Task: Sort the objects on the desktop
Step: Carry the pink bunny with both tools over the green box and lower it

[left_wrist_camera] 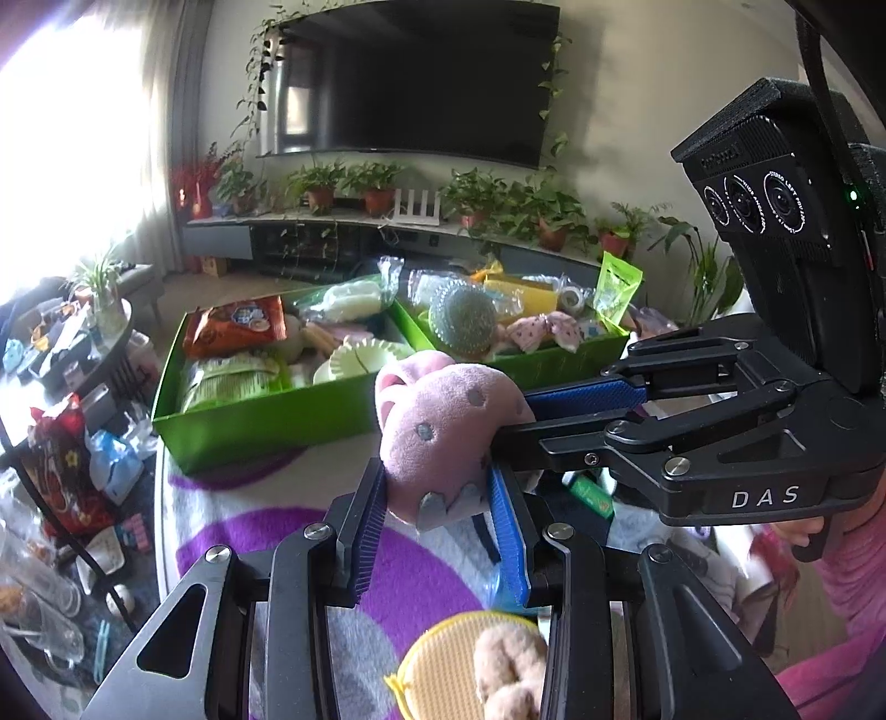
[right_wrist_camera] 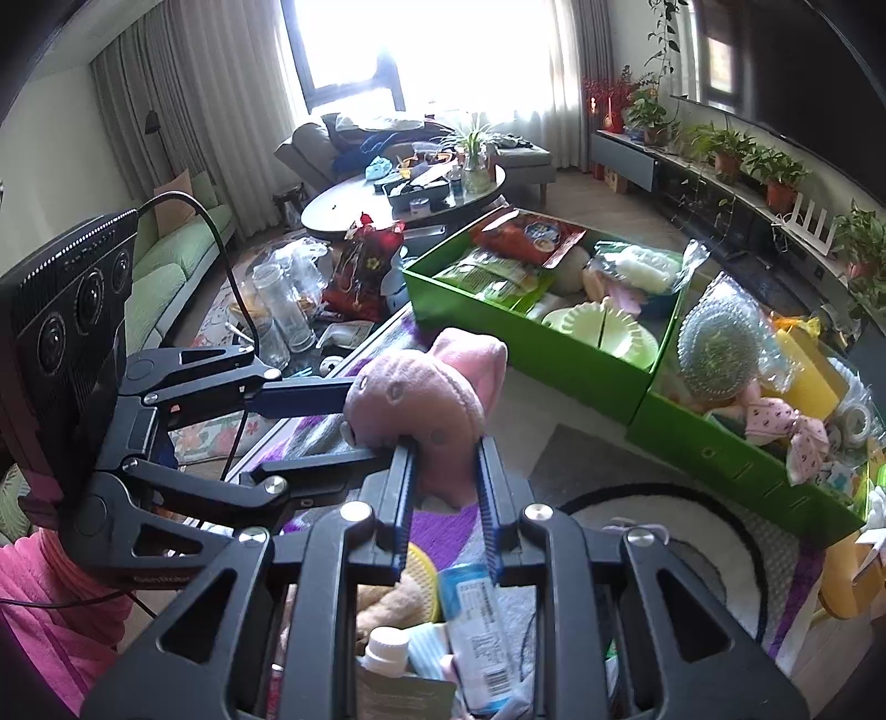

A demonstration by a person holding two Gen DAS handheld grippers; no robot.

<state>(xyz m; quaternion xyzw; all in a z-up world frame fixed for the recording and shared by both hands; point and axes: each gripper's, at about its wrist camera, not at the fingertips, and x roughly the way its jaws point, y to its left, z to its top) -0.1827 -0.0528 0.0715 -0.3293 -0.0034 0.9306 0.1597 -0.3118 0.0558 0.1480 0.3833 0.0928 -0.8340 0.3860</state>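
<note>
We see both grippers clamped on one pink plush toy (left_wrist_camera: 443, 437), held up above the table. Left gripper (left_wrist_camera: 437, 498) has its blue pads pinching the toy's lower end. Right gripper (right_wrist_camera: 446, 471) pinches it too, from the other side; in the left view that right gripper comes in from the right, and its fingers (left_wrist_camera: 581, 396) meet the toy's side.

Nearest, under the left gripper: a yellow mesh pouch (left_wrist_camera: 437, 653) with a tan plush piece (left_wrist_camera: 509, 664) on it, lying on a purple-and-white mat (left_wrist_camera: 410, 570). The right view alone shows a white-capped bottle (right_wrist_camera: 387, 648) and a blue-labelled tube (right_wrist_camera: 476, 626) beneath its own jaws. A pink sleeve (right_wrist_camera: 50, 620) shows at lower left there.

Past the toy sit two green boxes side by side, touching. The left green box (left_wrist_camera: 266, 421) holds an orange snack bag (left_wrist_camera: 235, 327) and a pale round dumpling mould (left_wrist_camera: 360, 360). The right green box (right_wrist_camera: 736, 454) holds a bagged steel scourer (right_wrist_camera: 714, 349) and a spotted pink cloth (right_wrist_camera: 786, 421).

Farthest: only the left view shows the wall TV (left_wrist_camera: 410, 83) face-on with potted plants (left_wrist_camera: 509, 205) below. Only the right view shows the oval coffee table (right_wrist_camera: 398, 194), green sofa (right_wrist_camera: 177, 249) and bright window (right_wrist_camera: 437, 50).
</note>
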